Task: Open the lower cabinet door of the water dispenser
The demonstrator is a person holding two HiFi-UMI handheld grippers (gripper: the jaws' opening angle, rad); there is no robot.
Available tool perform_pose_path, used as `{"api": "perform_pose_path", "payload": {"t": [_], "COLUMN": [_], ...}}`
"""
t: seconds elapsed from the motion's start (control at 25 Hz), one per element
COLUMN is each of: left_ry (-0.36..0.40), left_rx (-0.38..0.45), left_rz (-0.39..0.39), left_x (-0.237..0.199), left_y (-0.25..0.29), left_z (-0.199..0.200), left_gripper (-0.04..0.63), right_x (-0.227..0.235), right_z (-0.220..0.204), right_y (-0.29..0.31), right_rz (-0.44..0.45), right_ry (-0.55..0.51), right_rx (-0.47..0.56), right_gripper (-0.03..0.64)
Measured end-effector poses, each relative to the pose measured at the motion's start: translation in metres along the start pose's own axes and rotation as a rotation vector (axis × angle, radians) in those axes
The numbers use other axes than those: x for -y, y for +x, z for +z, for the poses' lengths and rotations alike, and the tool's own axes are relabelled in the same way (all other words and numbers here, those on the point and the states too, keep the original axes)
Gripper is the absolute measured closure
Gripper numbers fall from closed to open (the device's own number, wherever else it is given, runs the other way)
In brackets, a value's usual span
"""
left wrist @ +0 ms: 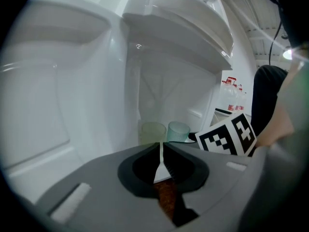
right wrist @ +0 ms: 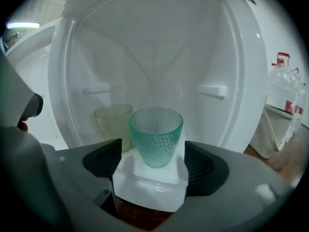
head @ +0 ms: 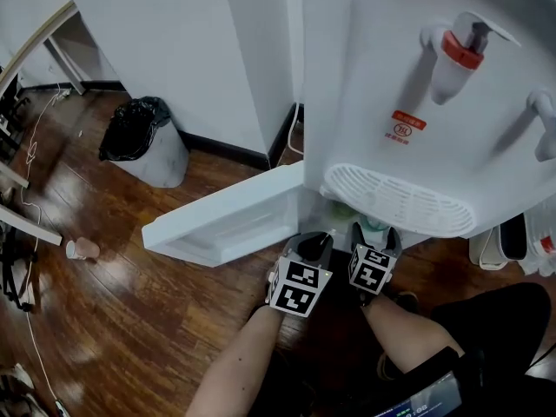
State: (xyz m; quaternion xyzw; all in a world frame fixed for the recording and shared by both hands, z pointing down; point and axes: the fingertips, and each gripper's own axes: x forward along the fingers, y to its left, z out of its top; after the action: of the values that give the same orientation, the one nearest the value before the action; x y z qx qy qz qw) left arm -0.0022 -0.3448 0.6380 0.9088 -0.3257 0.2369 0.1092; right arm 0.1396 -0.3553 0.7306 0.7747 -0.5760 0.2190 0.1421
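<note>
The white water dispenser [head: 417, 76] stands in front of me, and its lower cabinet door [head: 226, 215] is swung wide open to the left. Inside the cabinet [right wrist: 154, 57] a teal dimpled cup [right wrist: 156, 134] stands in front, with a pale yellow one [right wrist: 113, 122] behind it to the left. My right gripper [right wrist: 153, 153] is open at the cabinet mouth. The teal cup stands just ahead between its jaws, untouched. My left gripper [left wrist: 160, 146] is beside it, shut with only a thin slit and nothing held. In the head view both grippers [head: 317, 241] [head: 375, 237] sit under the drip tray [head: 400, 200].
A bin with a black bag [head: 143, 142] stands against the wall at left. A paper cup [head: 82, 249] lies on the wooden floor, with cables further left. White containers [head: 504, 241] stand right of the dispenser. The red tap [head: 456, 55] juts out above.
</note>
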Motion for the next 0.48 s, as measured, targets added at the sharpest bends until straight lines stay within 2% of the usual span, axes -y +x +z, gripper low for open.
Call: {"api": "perform_pose_path", "payload": {"t": [0.2, 0.48], "left_ry": [-0.038, -0.033], "left_rx": [0.013, -0.021], "left_rz": [0.021, 0.005], "left_x": [-0.01, -0.006], "left_y": [-0.005, -0.003], "left_z": [-0.003, -0.021], "left_gripper": [0.525, 0.525], "right_x": [0.0, 0.002], "right_z": [0.001, -0.002], "right_y": [0.007, 0.015], "right_rz": [-0.003, -0.012], "right_ry": [0.004, -0.025], "right_rx": [0.012, 0.01], "right_gripper": [0.209, 0.219]}}
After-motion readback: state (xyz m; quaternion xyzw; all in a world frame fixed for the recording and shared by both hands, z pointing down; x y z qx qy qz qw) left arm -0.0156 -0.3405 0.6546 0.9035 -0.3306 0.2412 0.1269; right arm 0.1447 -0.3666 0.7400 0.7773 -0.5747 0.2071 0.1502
